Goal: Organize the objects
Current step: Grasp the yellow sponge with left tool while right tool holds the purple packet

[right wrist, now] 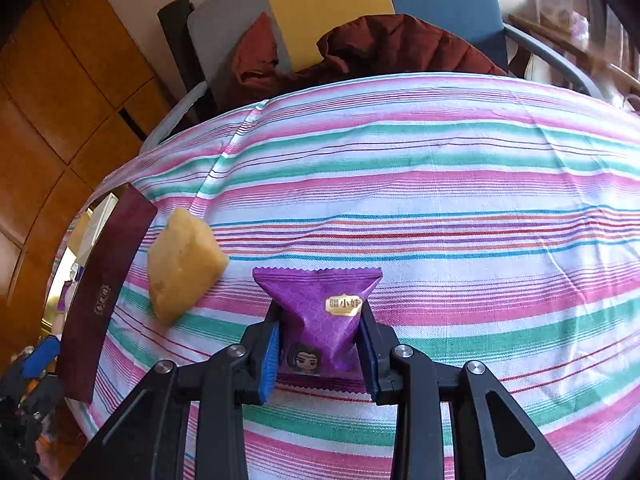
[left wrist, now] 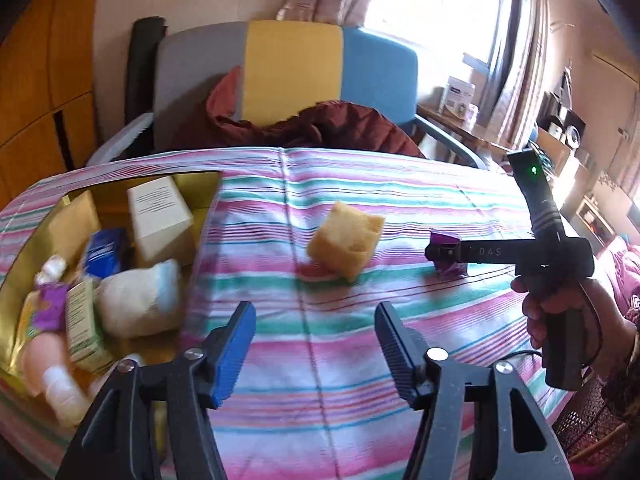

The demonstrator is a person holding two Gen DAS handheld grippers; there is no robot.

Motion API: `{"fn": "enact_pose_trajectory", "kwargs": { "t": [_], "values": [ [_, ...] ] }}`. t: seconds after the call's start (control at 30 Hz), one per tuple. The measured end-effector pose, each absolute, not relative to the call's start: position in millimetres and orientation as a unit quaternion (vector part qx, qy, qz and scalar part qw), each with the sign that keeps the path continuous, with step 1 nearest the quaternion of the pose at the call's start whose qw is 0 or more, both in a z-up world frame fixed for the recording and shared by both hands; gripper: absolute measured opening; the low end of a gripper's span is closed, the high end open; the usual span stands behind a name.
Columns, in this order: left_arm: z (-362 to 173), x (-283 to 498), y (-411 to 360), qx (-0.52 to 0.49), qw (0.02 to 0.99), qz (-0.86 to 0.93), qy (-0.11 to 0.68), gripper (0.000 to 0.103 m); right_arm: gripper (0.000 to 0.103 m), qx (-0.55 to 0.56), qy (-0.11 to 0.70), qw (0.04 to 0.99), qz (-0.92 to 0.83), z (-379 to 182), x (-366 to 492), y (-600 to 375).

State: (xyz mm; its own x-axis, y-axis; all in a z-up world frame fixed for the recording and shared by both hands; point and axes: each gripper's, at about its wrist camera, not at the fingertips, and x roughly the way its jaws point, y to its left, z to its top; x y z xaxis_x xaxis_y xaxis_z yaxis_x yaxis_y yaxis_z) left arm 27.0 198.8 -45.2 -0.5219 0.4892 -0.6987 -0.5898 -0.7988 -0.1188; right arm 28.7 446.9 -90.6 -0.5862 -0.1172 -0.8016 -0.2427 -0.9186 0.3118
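Note:
My right gripper [right wrist: 320, 316] is shut on a purple triangular snack packet [right wrist: 320, 304], held just above the striped cloth. In the left wrist view that same right gripper [left wrist: 436, 250] comes in from the right with the purple packet [left wrist: 450, 268] at its tip, and a hand [left wrist: 560, 312] holds its grip. A yellow spongy block [left wrist: 346, 240] lies on the cloth mid-table, to the left of the packet [right wrist: 182, 264]. My left gripper [left wrist: 314, 312] stands open with nothing between its fingers, near the right side of a gold-lined box [left wrist: 196, 184].
The box holds several items: a white carton [left wrist: 160, 216], a blue packet [left wrist: 102, 254], a soft white roll [left wrist: 138, 304], a green carton [left wrist: 82, 324]. Its maroon outer wall [right wrist: 104, 292] faces the right wrist. Behind the table stands a chair [left wrist: 292, 68] with a maroon jacket [left wrist: 340, 128].

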Motion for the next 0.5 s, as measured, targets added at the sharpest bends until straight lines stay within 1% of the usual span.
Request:
{"fn": "enact_pose_trajectory", "kwargs": {
  "t": [0.1,0.17,0.4,0.5],
  "values": [
    [-56.7,3.9,227.8,-0.407,0.324,0.851,0.073,0.070,0.034,-0.454,0.190,0.041,0.870,-90.3,29.2,443.9],
    [-66.1,-11.1,245.6,-0.424,0.321,0.842,0.091,0.070,0.034,-0.453,0.185,0.043,0.871,-90.4,29.5,442.8],
    [-77.7,-38.3,288.6,-0.410,0.325,0.838,0.154,0.070,0.034,-0.450,0.200,0.039,0.869,-90.8,28.4,446.9],
    [-76.9,-45.2,295.5,-0.405,0.333,0.838,0.153,0.070,0.035,-0.452,0.196,0.038,0.870,-90.8,28.3,446.1]
  ]
}}
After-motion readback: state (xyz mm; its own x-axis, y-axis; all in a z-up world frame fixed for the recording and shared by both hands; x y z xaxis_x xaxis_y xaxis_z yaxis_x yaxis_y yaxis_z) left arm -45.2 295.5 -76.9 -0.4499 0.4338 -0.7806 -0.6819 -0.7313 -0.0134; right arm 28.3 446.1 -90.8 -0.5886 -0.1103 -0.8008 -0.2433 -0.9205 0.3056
